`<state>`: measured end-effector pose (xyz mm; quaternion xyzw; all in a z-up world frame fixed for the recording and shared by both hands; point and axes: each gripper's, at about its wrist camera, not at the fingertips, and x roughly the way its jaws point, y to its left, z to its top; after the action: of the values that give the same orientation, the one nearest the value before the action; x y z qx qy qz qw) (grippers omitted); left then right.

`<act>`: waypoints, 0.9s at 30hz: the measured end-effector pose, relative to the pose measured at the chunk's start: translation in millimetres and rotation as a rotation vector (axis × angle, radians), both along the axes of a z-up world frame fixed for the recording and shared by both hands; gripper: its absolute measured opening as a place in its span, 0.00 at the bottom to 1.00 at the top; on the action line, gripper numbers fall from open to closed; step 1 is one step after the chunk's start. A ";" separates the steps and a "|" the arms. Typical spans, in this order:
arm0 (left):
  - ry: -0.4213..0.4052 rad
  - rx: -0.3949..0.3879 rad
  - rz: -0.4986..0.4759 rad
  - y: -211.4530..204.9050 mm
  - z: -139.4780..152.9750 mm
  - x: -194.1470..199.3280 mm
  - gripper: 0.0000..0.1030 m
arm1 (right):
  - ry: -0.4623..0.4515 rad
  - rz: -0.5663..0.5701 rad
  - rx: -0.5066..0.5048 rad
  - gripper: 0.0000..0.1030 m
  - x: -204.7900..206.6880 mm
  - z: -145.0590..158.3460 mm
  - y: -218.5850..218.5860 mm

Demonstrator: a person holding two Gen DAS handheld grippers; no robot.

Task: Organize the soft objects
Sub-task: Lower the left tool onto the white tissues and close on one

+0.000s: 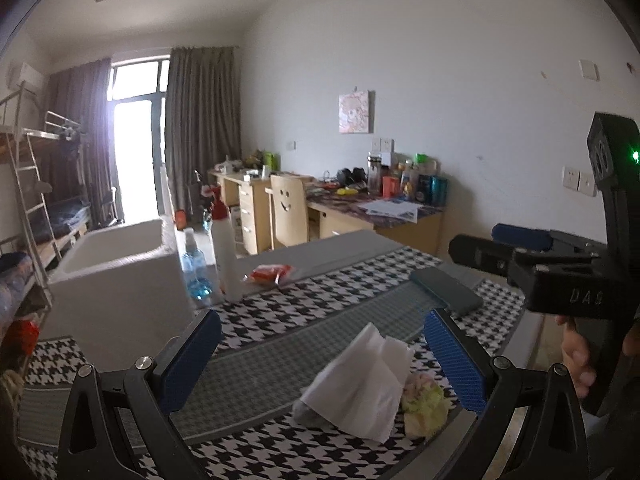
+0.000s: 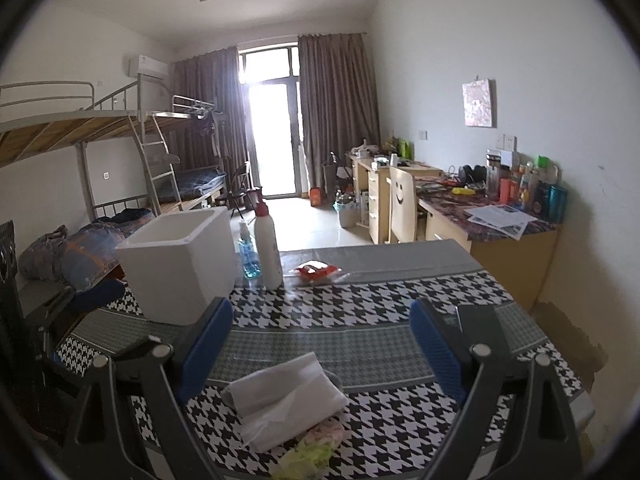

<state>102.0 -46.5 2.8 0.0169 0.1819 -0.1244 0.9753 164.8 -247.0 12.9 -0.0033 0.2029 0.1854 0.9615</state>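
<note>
- The left gripper (image 1: 322, 354) is held above the table (image 1: 280, 364), its blue fingers (image 1: 188, 364) spread wide apart with nothing between them.
- A white tissue (image 1: 362, 380) is seen lying crumpled on the checked tablecloth, below the gap of the left gripper; a small pink-and-yellow cloth (image 1: 424, 400) lies touching its right edge.
- The right gripper (image 2: 322, 354) is likewise held over the table (image 2: 360, 300), fingers (image 2: 204, 354) wide apart and clamped on nothing.
- In the right wrist view the tissue (image 2: 286, 398) is shown near the lower middle, with the cloth (image 2: 316, 448) partly tucked under its near edge.
- A white foam box (image 2: 180, 264) — open at the top — stands at the far left of the table, well apart from the tissue.
- Just beside the box are a white spray bottle (image 2: 268, 248) with a red head and a clear blue bottle (image 2: 248, 252), both upright.
- A red packet (image 2: 318, 271) lies near the far edge.
- A dark grey flat case (image 1: 446, 292) rests on the table right of centre.
</note>
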 end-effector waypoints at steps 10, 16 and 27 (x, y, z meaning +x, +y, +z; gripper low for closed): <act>0.082 0.020 -0.057 -14.2 -25.5 12.1 0.99 | 0.038 -0.042 -0.019 0.90 -2.0 -22.8 -17.4; 0.136 0.054 -0.056 -25.6 -43.2 20.8 0.99 | 0.074 -0.067 -0.008 0.90 0.6 -35.7 -26.1; 0.210 0.097 -0.093 -39.1 -65.7 35.9 0.99 | 0.143 -0.090 0.000 0.90 9.0 -58.9 -37.0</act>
<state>137.9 -85.7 -62.9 0.0592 0.2879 -0.1615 0.9421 173.8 -284.0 -45.9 0.0189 0.2712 0.1419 0.9518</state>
